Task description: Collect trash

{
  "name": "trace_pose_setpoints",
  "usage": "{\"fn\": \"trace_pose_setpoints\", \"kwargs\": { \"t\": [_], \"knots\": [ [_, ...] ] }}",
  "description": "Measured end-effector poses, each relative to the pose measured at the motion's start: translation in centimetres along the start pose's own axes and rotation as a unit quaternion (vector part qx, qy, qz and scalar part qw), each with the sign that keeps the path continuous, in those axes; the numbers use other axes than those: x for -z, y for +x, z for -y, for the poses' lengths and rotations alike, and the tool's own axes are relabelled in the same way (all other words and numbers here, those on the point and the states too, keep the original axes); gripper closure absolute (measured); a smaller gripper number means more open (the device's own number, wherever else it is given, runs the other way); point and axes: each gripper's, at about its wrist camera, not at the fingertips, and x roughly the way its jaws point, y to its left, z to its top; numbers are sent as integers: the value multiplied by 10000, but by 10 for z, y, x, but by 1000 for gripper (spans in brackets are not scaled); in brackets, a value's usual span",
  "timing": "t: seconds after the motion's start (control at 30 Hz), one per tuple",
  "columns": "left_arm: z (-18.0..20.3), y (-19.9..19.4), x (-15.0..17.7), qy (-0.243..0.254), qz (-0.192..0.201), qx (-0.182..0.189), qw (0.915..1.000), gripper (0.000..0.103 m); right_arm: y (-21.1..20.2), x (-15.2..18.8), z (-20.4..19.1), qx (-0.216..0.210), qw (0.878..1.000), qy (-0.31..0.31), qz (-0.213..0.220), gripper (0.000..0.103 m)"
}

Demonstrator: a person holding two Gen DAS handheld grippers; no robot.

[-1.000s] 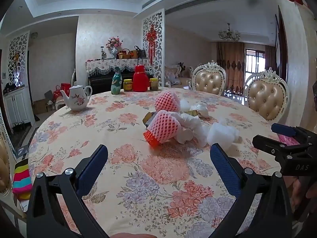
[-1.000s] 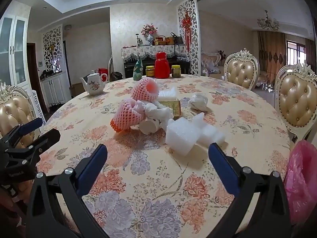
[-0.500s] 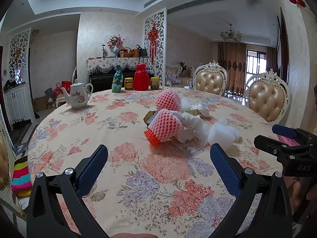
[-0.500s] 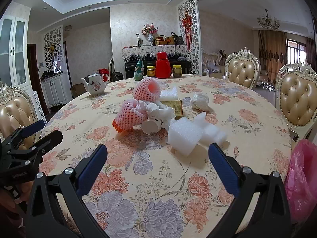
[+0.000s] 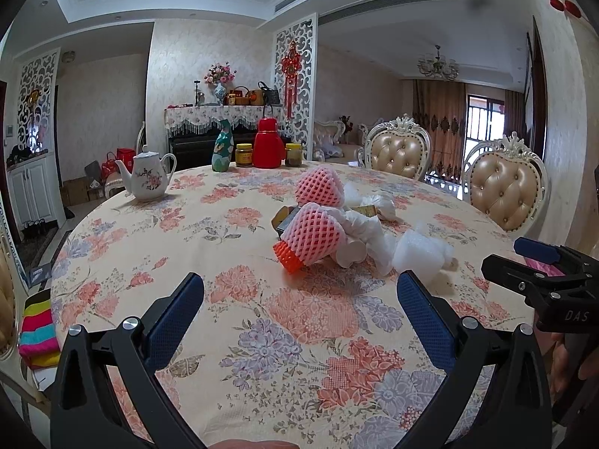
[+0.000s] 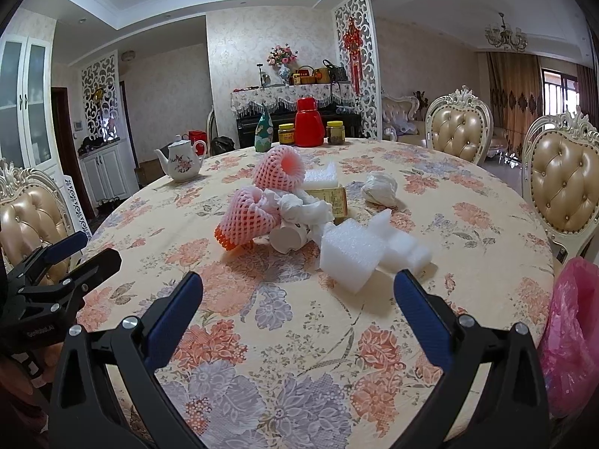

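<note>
My left gripper and right gripper hover spread wide and empty over the floral table. The trash pile lies mid-table, a little nearer than before; foam nets partly bury its box, and a pink bag is cut off.

A big round table wears a cloth with pink and purple flowers. In the middle lies a heap of trash: two pink foam nets, white foam blocks, crumpled paper, a small box. A teapot, red jug, green bottle and two jars stand far back.
</note>
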Motion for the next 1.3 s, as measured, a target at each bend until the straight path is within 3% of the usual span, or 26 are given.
{"fn": "trace_pose_setpoints", "kwargs": {
  "t": [1.3],
  "knots": [
    [0, 3, 9, -59, -46, 11, 10000, 6, 5, 3, -2, -51, 9999, 86, -19, 4]
  ]
}}
